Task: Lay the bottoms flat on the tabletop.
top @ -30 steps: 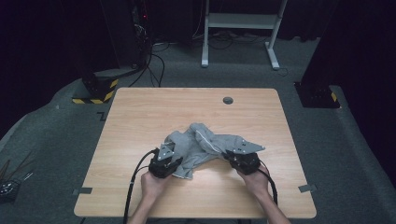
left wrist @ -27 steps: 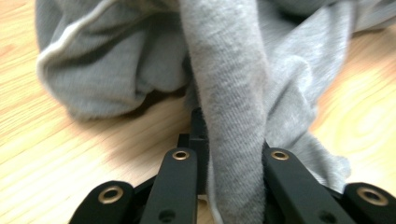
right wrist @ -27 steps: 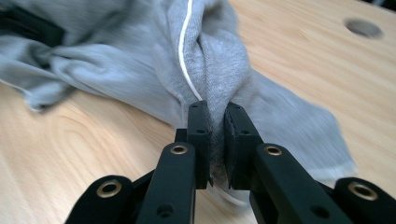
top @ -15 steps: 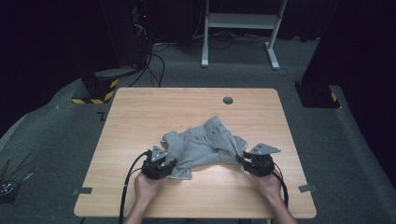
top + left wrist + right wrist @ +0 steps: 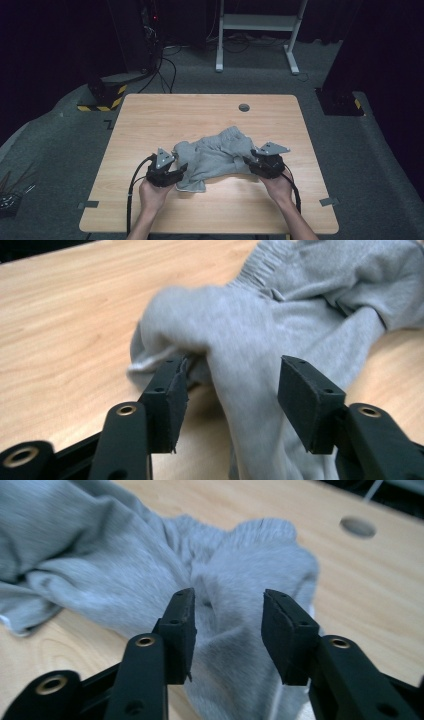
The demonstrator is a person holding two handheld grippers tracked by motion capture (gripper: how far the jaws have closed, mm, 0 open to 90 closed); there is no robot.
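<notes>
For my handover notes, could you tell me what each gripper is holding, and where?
Nothing: both the left gripper and right gripper have just opened, jaws loosely straddling the crumpled grey fleece garment.

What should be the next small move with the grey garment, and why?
Probably draw both tongs back from the grey garment. The left tongs and right tongs have just been opening; cloth lies loose between the jaws and rests crumpled on the table, so it seems released.

The wooden table (image 5: pixel 150 120) is seen whole from above in the high view, looked at forward and down, with dark floor in the upper frame. The two gripper views are taken low and close, along black jaws rising from the bottom edge. The grey garment (image 5: pixel 215 157) (image 5: pixel 280 320) (image 5: pixel 100 555) is shared by all three; the table's round hole (image 5: pixel 244 107) (image 5: pixel 358 527) by two.
</notes>
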